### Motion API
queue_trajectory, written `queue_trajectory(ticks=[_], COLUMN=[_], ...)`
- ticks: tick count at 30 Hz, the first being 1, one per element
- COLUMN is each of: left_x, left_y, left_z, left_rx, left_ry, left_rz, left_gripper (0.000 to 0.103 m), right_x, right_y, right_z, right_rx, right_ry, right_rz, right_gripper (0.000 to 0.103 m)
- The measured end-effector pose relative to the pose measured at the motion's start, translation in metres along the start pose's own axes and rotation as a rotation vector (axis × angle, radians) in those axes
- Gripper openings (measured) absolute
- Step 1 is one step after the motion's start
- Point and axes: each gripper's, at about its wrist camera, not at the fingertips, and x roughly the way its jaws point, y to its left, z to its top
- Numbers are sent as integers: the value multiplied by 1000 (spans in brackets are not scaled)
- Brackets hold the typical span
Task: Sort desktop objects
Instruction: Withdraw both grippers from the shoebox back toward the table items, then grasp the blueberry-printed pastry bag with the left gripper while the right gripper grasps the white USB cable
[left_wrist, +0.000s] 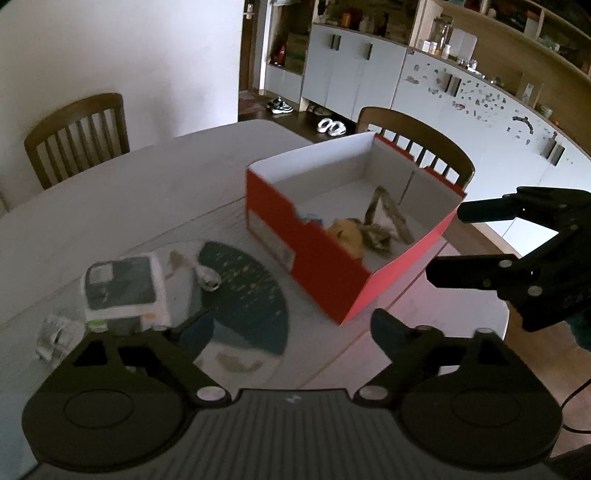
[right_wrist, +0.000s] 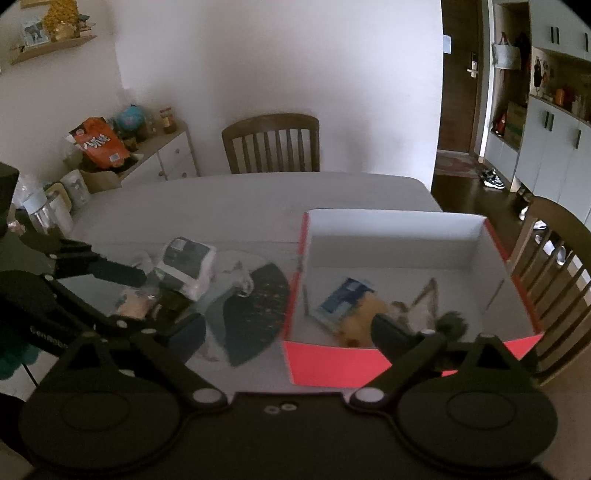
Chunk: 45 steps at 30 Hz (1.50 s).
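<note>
A red cardboard box (left_wrist: 325, 273) with a white inside stands on the table (left_wrist: 110, 206). It holds an orange plush toy (left_wrist: 347, 236) with brown ears and a blue packet (right_wrist: 345, 295). Left of the box lie a dark teal fan-shaped mat (left_wrist: 247, 291), a white and grey device (left_wrist: 123, 291), a small white item (left_wrist: 208, 278) and a crumpled wrapper (left_wrist: 55, 334). My left gripper (left_wrist: 291, 328) is open and empty above the mat. My right gripper (right_wrist: 288, 332) is open and empty, over the box's near left corner (right_wrist: 295, 354); it also shows in the left wrist view (left_wrist: 448, 243).
Wooden chairs (left_wrist: 79, 136) stand at the far side and behind the box (left_wrist: 424, 144). A sideboard (right_wrist: 155, 155) with a snack bag and jars is at the left. White cabinets (left_wrist: 369, 81) line the far wall.
</note>
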Motion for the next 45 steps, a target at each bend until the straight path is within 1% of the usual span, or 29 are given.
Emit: queue_trajectory(ticks=[1,5,8,12,18,21,28,34,37,43,45], left_x=[-2,-8,-13,-17,-16,-15,-11,2,7,15,19], left_y=[5,26,42,62,91,101,122,137,142,156,162], left_z=[-4,-18,-29,-42,-58,-64,-75,-85,-89,-92,-91], left_rx=[-4,-25,-41,-72,-96,-96,-104,-125,-134,-182,-206], left_ry=[-3,-9,-21,-29,-3,-5,-19,-4,-9,-25,-19], left_rz=[2,15,28,59,73,85,103,109,129,155,152], left_gripper=[99,100,103,103,103,103,103,102,102,102,102], right_x=[2,10,17,29,42,51,71,90,100,123,131], right_y=[7,32,48,69,89,97,109,113,114,111,110], right_z=[0,-2,-3,-4,-3,-3,-4,-4,-3,-2,-2], right_rx=[1,8,10,6,-3,-2,8,7,2,-2,-3], right_ry=[-1,-1,-3,7,9,15,39,65,72,90,95], right_rz=[-1,10,2,2,-13,-20,-30,-32,-34,-32,-28], right_gripper=[97,97,97,97,97,97,97,97,97,96,96])
